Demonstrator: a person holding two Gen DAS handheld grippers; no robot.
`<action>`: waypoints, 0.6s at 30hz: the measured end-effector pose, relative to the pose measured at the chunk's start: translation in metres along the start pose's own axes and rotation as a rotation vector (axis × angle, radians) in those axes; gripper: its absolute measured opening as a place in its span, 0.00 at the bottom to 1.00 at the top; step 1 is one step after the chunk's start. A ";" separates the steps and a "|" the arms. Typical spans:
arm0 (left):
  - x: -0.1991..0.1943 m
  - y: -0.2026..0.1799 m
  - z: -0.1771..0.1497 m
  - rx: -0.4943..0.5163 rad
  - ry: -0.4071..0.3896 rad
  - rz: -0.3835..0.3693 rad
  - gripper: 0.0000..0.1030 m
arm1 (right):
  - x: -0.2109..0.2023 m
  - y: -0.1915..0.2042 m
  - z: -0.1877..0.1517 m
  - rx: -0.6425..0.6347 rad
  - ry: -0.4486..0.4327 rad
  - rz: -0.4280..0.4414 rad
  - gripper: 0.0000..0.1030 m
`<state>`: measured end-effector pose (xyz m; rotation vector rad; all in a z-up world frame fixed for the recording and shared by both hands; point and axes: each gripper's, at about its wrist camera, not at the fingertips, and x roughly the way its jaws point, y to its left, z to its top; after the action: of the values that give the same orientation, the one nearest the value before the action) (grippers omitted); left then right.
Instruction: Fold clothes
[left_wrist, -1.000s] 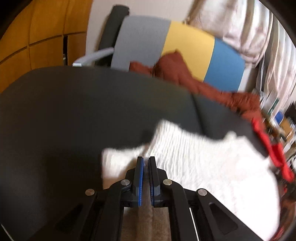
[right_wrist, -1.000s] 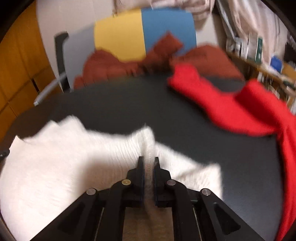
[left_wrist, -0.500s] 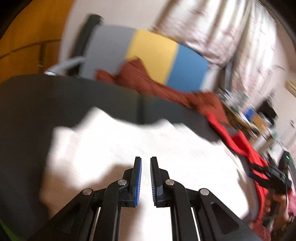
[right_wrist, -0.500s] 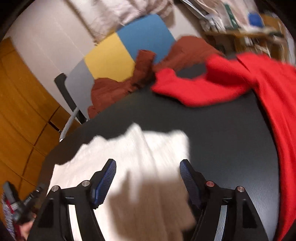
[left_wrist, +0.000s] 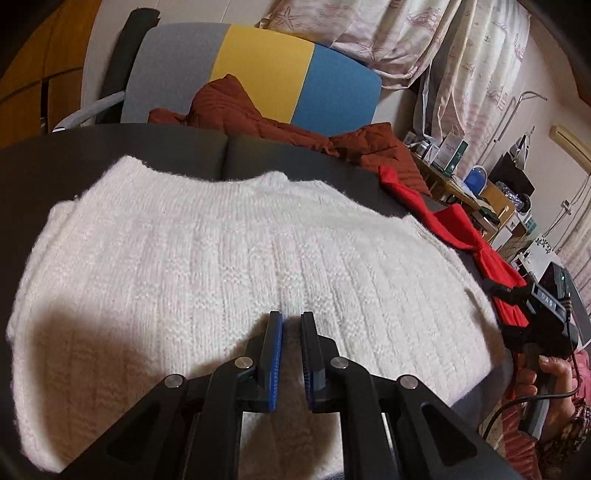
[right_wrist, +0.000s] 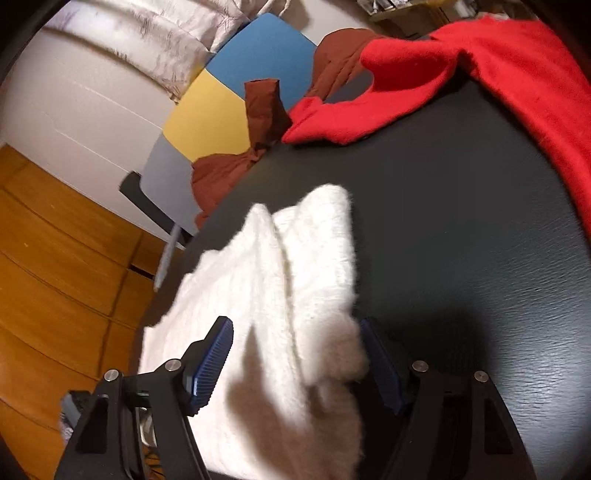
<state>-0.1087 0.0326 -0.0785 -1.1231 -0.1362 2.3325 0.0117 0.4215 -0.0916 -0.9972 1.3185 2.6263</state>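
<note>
White sweater (left_wrist: 229, 258) lying on the table (right_wrist: 461, 240); left gripper (left_wrist: 291, 321) closed over it holding nothing, right gripper (right_wrist: 295, 347) spread wide.

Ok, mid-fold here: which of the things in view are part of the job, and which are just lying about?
Part of the job:
- white sweater, on the black table
- red garment, on the table too, likely next
- left gripper, right gripper

Lying about:
- brown jacket on the chair
- curtain
- shelf clutter
</note>
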 end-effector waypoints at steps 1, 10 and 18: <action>0.001 -0.002 -0.001 0.009 -0.002 0.006 0.09 | 0.002 0.002 -0.001 -0.003 0.002 0.015 0.67; 0.003 -0.003 -0.003 0.001 -0.003 0.004 0.09 | 0.028 0.010 -0.004 0.032 0.055 0.058 0.34; -0.024 -0.005 -0.010 0.020 -0.002 0.046 0.09 | 0.004 -0.009 0.010 0.213 0.005 0.201 0.23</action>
<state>-0.0868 0.0234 -0.0667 -1.1252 -0.0882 2.3697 0.0061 0.4338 -0.0962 -0.8833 1.7398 2.5457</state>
